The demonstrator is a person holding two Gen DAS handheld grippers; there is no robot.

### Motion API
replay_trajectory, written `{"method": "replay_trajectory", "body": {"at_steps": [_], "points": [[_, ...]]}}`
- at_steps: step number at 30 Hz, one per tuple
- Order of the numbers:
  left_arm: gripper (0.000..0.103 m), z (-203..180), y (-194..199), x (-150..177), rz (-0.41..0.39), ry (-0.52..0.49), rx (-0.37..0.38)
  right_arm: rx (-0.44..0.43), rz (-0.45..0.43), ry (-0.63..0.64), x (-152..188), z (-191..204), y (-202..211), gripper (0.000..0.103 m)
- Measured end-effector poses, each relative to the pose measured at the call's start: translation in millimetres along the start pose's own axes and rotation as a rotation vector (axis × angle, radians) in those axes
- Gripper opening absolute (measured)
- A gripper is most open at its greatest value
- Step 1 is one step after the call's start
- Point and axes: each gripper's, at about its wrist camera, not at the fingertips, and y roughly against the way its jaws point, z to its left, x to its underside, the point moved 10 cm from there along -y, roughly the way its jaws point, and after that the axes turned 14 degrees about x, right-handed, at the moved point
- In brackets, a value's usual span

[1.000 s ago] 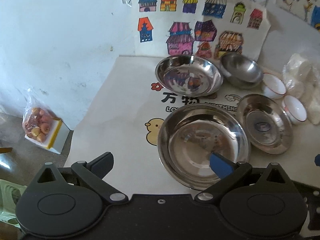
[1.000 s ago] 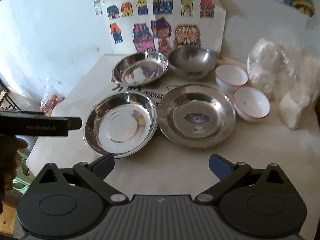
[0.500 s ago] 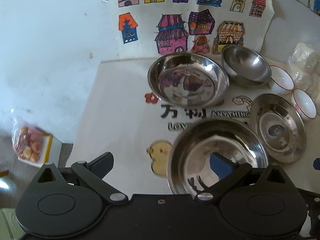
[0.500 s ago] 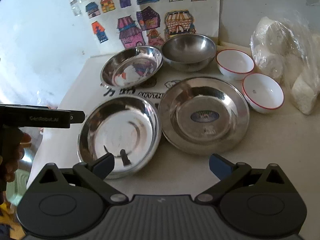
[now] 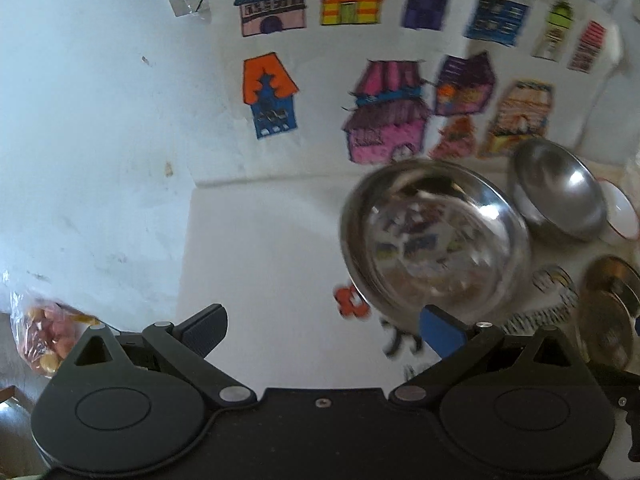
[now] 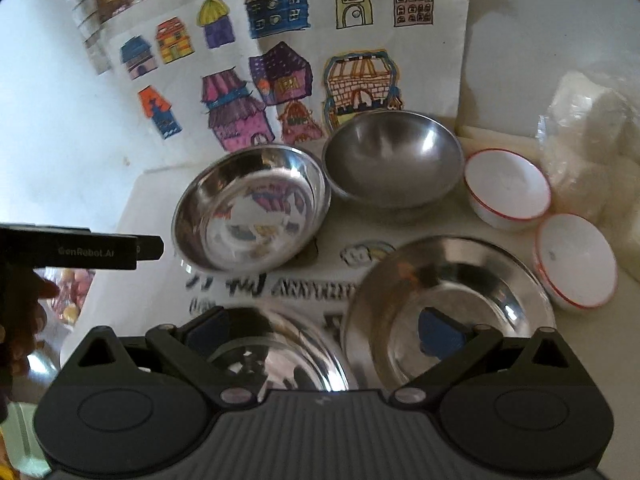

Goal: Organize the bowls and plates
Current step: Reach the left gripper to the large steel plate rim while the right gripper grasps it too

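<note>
A shallow steel dish (image 5: pixel 436 248) (image 6: pixel 252 208) sits at the back left of the table, beside a deep steel bowl (image 5: pixel 560 196) (image 6: pixel 392 160). Two white red-rimmed bowls (image 6: pixel 508 188) (image 6: pixel 576 260) stand to the right. A flat steel plate (image 6: pixel 448 304) (image 5: pixel 612 312) and a second shallow dish (image 6: pixel 280 352) lie nearer. My left gripper (image 5: pixel 322 330) (image 6: pixel 154 247) is open, its blue pad at the back-left dish's near rim. My right gripper (image 6: pixel 320 330) is open above the near dish and the flat plate, holding nothing.
Coloured house drawings (image 6: pixel 280 80) hang on the wall behind the table. Plastic bags of white goods (image 6: pixel 592 136) crowd the back right. The table's left edge (image 5: pixel 184 264) drops to the floor, where a bag of fruit (image 5: pixel 44 340) sits. A hand (image 6: pixel 20 320) holds the left gripper.
Both grippers have moved forward toward the wall. The left one has passed the near dish and reached the back-left dish. The right one now hovers over the near dish and plate.
</note>
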Motion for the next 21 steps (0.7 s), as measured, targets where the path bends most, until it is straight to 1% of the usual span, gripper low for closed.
{"method": "replay_trajectory", "body": {"at_steps": [7, 10, 11, 13, 14, 16, 21], "points": [[0.102, 21, -28, -28, -0.003, 0.023, -0.004, -0.019, 0.013, -0.040, -22, 21, -27, 0.103], [0.102, 22, -38, -36, 0.006, 0.028, 0.016, -0.027, 0.019, -0.062, -26, 27, -33, 0.102], [0.102, 21, -42, -38, 0.010, 0.033, 0.026, -0.032, 0.026, -0.075, -27, 28, -35, 0.100], [0.102, 20, -47, -39, 0.014, 0.038, 0.044, -0.047, 0.036, -0.103, -30, 29, -39, 0.092], [0.101, 18, -50, -39, 0.015, 0.040, 0.052, -0.049, 0.037, -0.110, -31, 29, -40, 0.091], [0.098, 15, -55, -41, 0.018, 0.046, 0.078, -0.046, 0.043, -0.117, -34, 29, -45, 0.084], [0.087, 8, -61, -43, 0.022, 0.068, 0.127, -0.057, 0.053, -0.134, -42, 32, -51, 0.070]]}}
